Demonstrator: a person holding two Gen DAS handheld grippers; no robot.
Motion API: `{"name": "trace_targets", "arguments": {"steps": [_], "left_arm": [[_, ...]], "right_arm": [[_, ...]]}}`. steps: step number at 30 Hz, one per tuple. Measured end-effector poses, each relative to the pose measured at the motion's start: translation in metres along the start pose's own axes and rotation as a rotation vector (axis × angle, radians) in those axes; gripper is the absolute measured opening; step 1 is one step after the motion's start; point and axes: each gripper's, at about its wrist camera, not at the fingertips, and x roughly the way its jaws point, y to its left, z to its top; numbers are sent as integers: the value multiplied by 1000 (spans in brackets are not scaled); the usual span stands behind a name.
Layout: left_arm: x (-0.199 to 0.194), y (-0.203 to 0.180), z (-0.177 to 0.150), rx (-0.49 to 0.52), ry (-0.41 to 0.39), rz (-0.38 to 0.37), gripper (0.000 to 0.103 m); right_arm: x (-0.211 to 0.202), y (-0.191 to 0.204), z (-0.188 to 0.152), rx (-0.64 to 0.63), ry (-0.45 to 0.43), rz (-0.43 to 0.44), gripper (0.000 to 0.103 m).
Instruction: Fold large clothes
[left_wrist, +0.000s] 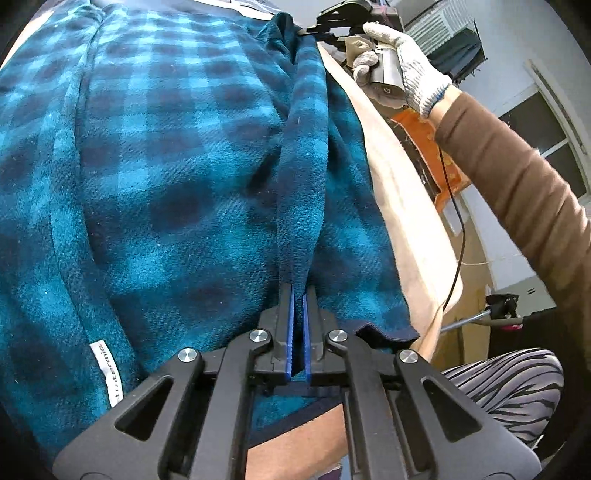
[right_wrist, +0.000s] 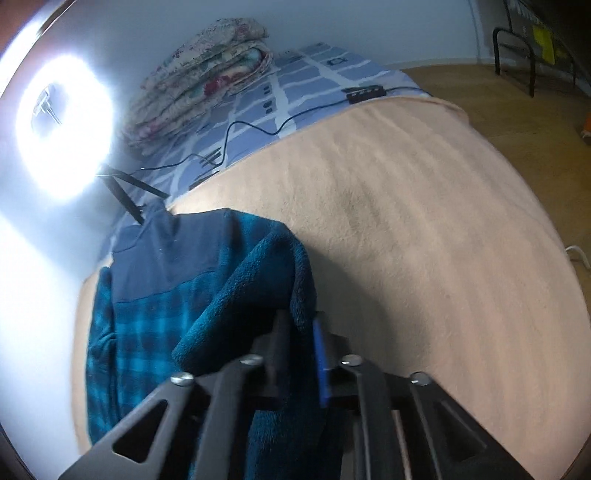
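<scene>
- A beige blanket (right_wrist: 424, 229) is covering the bed as the folding surface, and most of its right and far stretch is lying bare, which I judge gives plenty of room to lay the fold down.
- The blue plaid fleece garment (left_wrist: 166, 166) is spreading over the left part of that blanket, its right edge running near the bed's side.
- A ridge of the fleece is rising taut between the two claws, probably so one long edge can be carried over together.
- The right gripper (right_wrist: 301, 325), held in a gloved hand (left_wrist: 402, 70), is pinching a bunched fleece edge at the far end.
- The left gripper (left_wrist: 297, 299) is pressing its jaws together on the near end of that ridge.
</scene>
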Motion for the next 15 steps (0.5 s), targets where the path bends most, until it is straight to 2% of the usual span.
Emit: {"name": "trace_targets", "arguments": {"steps": [6,8,12,15], "left_arm": [[-14,-9,-6,23,-19,-22,1],[-18,-11,-9,34,-21,-27,1],[-23,-11,-19,26,-13,-45,1],[-28,-8,-24,17,-11,-54,1]], "right_arm": [[-42,41,-1,-132,-75,-88,1],[-54,72,-4,-250,-101,-151,1],[-56,123,-7,-369,-85,-147,0],[-41,157,-10,-431,-71,-150,1]]}}
